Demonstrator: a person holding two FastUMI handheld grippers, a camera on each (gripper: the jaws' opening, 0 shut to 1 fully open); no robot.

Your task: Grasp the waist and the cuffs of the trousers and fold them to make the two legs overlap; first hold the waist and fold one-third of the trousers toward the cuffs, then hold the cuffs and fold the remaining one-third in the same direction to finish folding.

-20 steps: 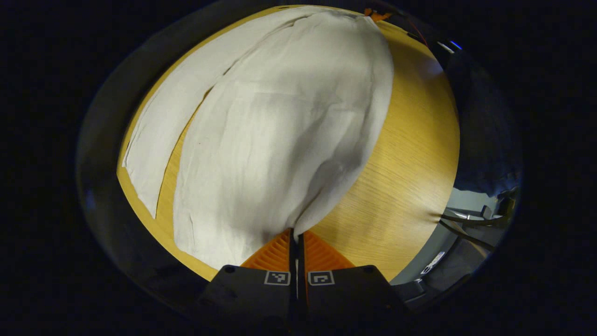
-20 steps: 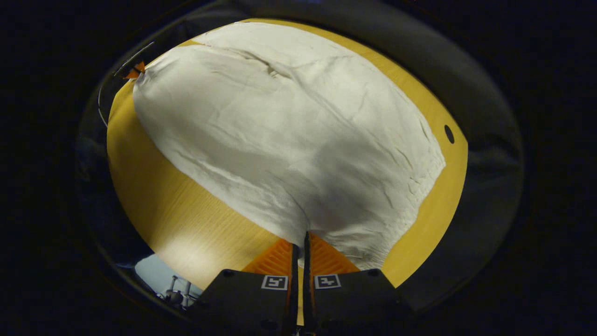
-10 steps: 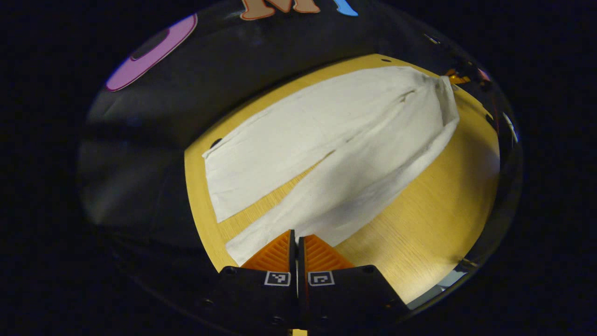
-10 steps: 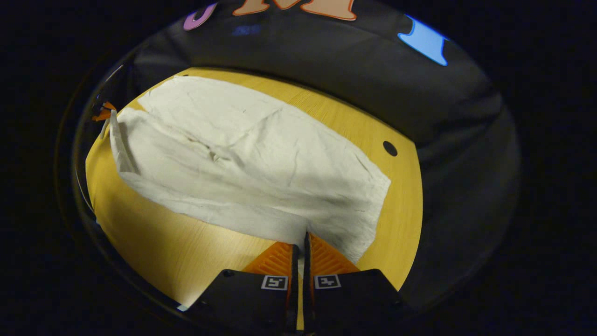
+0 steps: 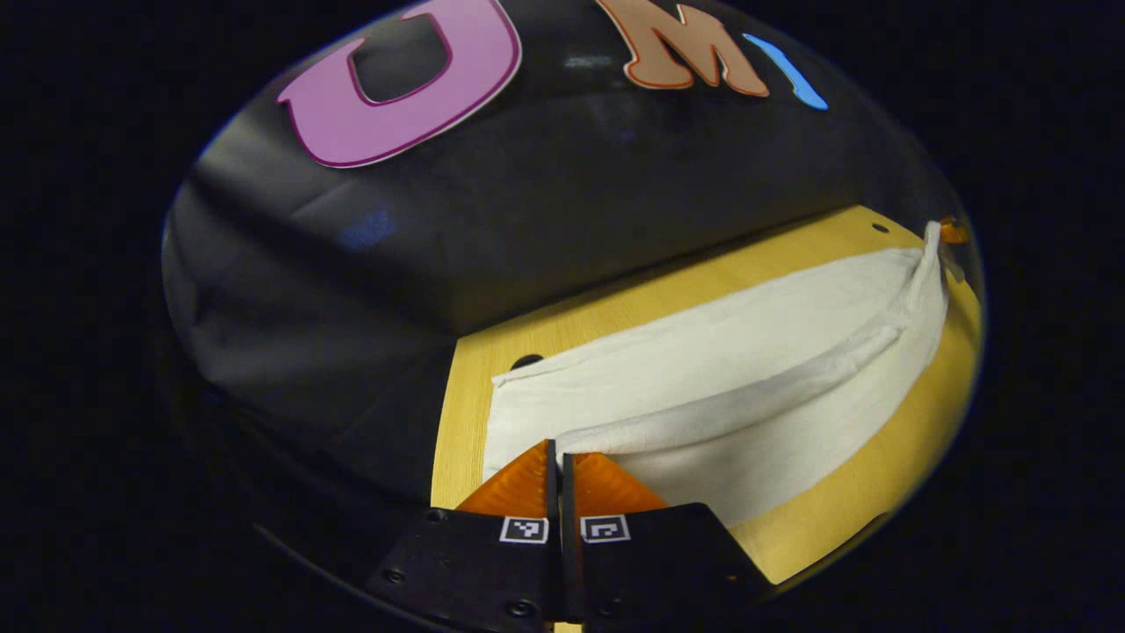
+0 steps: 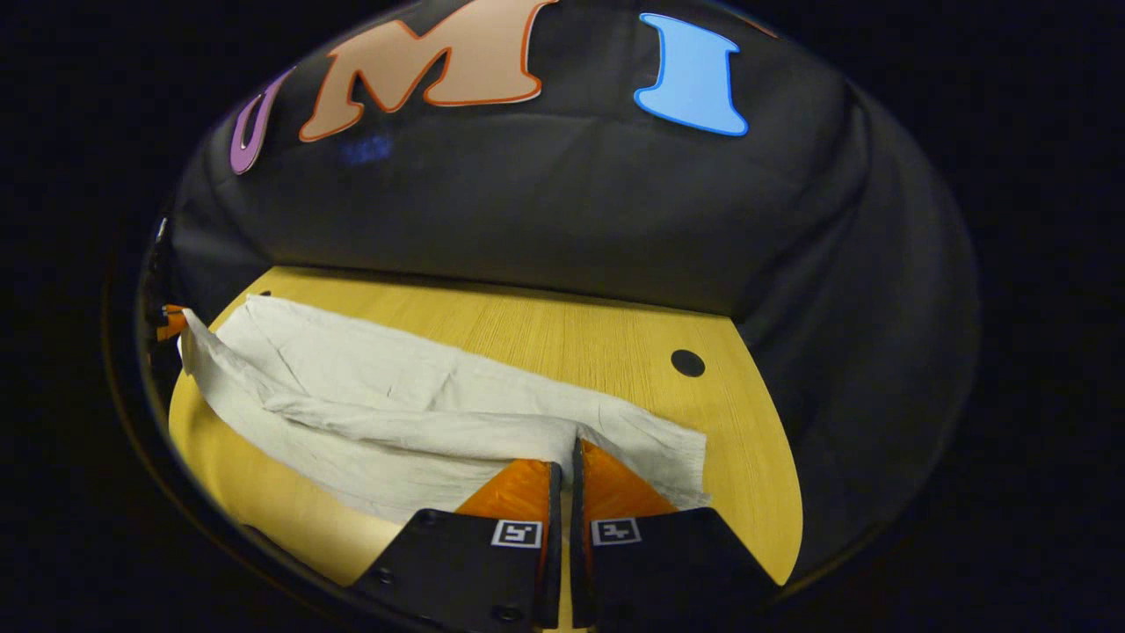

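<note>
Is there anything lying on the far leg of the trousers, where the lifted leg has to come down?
Nothing visible does. The far leg lies flat and bare on the table. Both the left gripper and the right gripper pinch the lifted leg.

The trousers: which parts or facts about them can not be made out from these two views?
- Left gripper view: the cuff edge of the trousers, hidden behind the left hand-held gripper.
- Right gripper view: the pinched waist edge, hidden by the right hand-held gripper.
- Both views: the far end runs to the image edge, small and stretched.
- Whether the legs line up: the lower layer is covered.
</note>
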